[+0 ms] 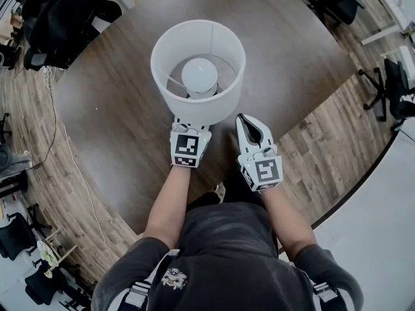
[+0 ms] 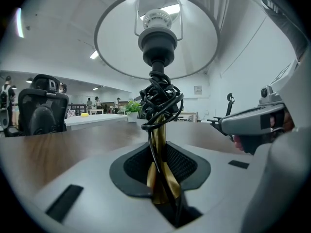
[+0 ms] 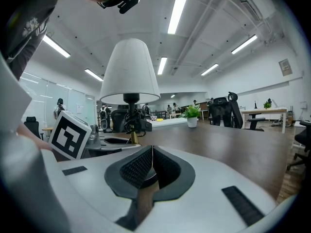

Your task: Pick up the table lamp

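The table lamp (image 1: 198, 76) stands upright near the middle of the dark wooden worktop (image 1: 110, 109), straight ahead of the person. It looks top-heavy in bulk rather than in weight. The wide white drum shade (image 1: 170, 50) is probably light and thin-walled, easy to dent or tip askew, and the bulb (image 1: 199, 75) inside it is fragile, so neither is a place to take hold. The slim brass stem (image 2: 158, 144) below the socket is the stiff part and the right spot. It is smooth metal and likely slippery, though the black cord (image 2: 160, 98) bundled round it just above gives some bite and could also snag or slide. The base is not clearly seen, so most of the weight may sit low. If so, the lamp could swing under a pinch on the stem unless it is lifted straight up. The left tongs (image 1: 189, 131) reach in under the near edge of the shade. The left gripper view shows their dark pads closed against both sides of the stem, pinching it below the cord bundle. The right tongs (image 1: 249, 127) hang just beside them to the right, clear of the lamp, pressed together on nothing.
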